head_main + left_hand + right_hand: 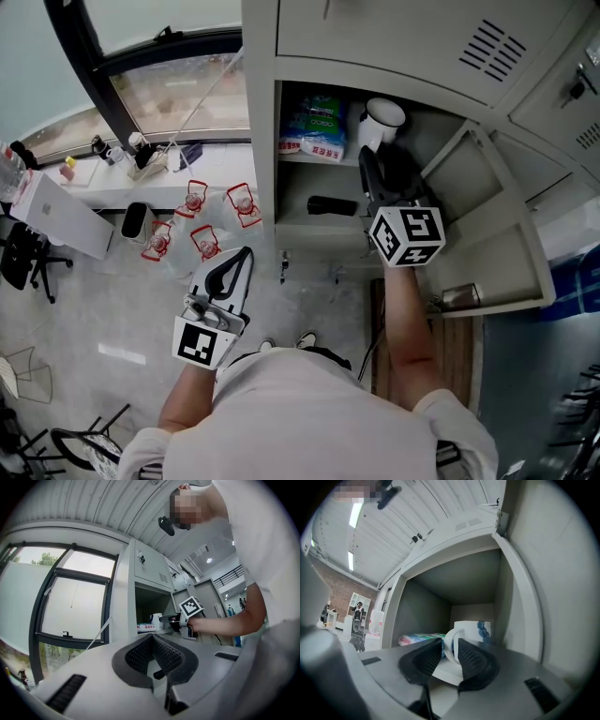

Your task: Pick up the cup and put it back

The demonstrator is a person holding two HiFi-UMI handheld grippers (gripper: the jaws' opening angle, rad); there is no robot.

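Observation:
A white cup with a blue pattern stands upright on the upper shelf of the open locker, at its right side. My right gripper reaches into that shelf. In the right gripper view its jaws straddle the cup's handle with slight gaps, so the gripper is open. My left gripper hangs low at the left, away from the locker, over the floor. Its pads meet at the tips with nothing between them.
A blue-green packet lies beside the cup on the same shelf. A black object rests on the shelf below. The locker door swings open at the right. Several red-capped water bottles stand on the floor by the window.

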